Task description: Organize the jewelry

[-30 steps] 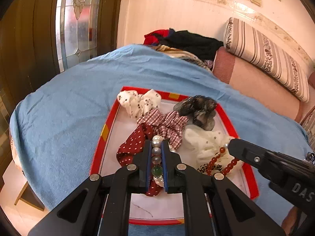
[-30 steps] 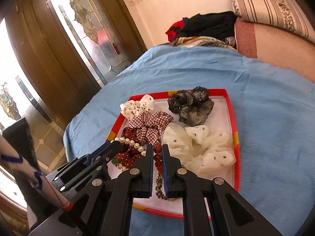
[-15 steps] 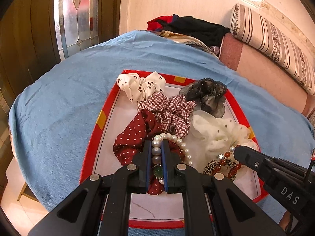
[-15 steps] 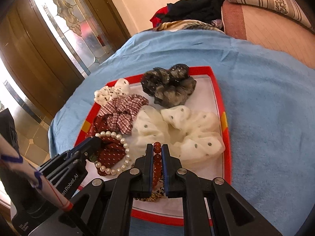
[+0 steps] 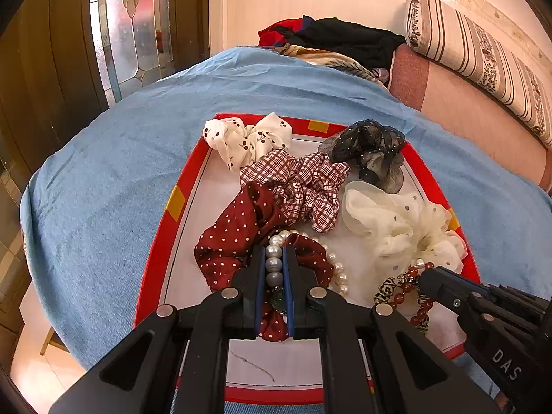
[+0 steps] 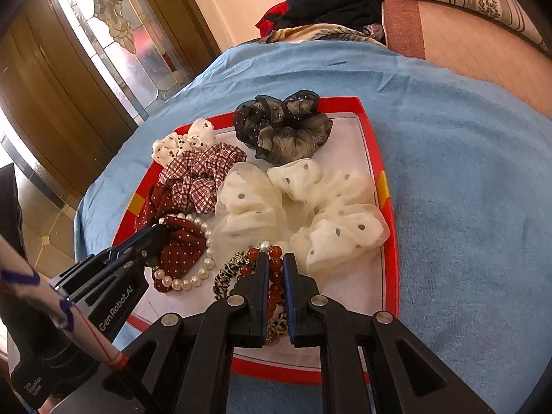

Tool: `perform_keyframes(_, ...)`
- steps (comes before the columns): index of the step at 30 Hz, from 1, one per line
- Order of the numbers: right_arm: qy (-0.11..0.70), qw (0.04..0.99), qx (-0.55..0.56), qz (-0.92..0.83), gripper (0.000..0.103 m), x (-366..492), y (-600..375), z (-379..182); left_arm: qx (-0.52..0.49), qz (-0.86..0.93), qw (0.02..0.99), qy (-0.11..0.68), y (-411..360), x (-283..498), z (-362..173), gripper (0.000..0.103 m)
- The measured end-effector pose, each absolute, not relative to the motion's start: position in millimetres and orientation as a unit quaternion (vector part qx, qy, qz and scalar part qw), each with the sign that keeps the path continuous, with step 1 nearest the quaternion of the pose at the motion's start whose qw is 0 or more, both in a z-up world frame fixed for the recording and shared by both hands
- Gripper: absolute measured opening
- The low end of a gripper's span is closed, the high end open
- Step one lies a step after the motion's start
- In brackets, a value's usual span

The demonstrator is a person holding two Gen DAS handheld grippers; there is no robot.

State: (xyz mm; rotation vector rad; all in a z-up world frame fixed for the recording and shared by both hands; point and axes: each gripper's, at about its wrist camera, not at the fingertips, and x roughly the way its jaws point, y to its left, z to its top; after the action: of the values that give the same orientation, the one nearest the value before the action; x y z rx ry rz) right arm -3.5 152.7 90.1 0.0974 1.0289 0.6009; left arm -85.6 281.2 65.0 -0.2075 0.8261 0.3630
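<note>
Pearl bracelet (image 5: 274, 264) sits at lower centre of the left wrist view, now draped over the dark red dotted scrunchie (image 5: 234, 238) inside the red-rimmed tray (image 5: 176, 200); a second ago it hung clear above the tray contents, so both views have dropped closer to the tray. Carnelian-coloured bead bracelet (image 6: 272, 276) likewise has come down to lower centre of the right wrist view, resting on or just over the leopard-print band (image 6: 224, 274) beside the cream dotted scrunchie (image 6: 341, 227). Judgement: both pieces are being set down in the tray's near end, release looks like the next step, not yet done. Left hand-held gripper (image 5: 274, 255) is clenched on the pearl bracelet, beads stacked between the blue pads. Right hand-held gripper (image 6: 275, 262) is clamped on the red bead bracelet, jaws nearly together. Outward: plaid scrunchie (image 5: 300, 186), white cherry-print scrunchie (image 5: 245, 138) and black mesh scrunchie (image 5: 372, 148) fill the tray's far end, toward upper centre. Tray lies on a blue bedcover (image 5: 114, 158); striped bolster (image 5: 483, 55) at upper right, clothes pile (image 5: 331, 39) top centre.
</note>
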Motion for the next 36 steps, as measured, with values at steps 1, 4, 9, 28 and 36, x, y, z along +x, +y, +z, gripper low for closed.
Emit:
perform_keyframes(1,0.484,0.827,0.045,0.283,0.01,-4.0,152.3,90.3,-0.1,0.175,0.895,0.399,280.9,-85.4,65.1,0.009)
perform_keyframes(4,0.486,0.826,0.046,0.283,0.01,-5.7,150.3,90.6,-0.1,0.175,0.894,0.399,281.0,-85.3,65.1,0.01)
perform_keyframes(9,0.486,0.826,0.05,0.281,0.019,-9.2,145.8,91.9,-0.097,0.176,0.895,0.399,280.2,-84.7,64.5,0.018)
perform_keyframes(28,0.457,0.845,0.062,0.27,0.048,-27.6,126.8,116.2,-0.085,0.176,0.907,0.373,273.8,-89.7,73.1,0.041)
perform_keyframes(36,0.455,0.848,0.061,0.266,0.052,-35.2,124.0,118.5,-0.078,0.184,0.906,0.374,272.8,-88.4,71.8,0.057)
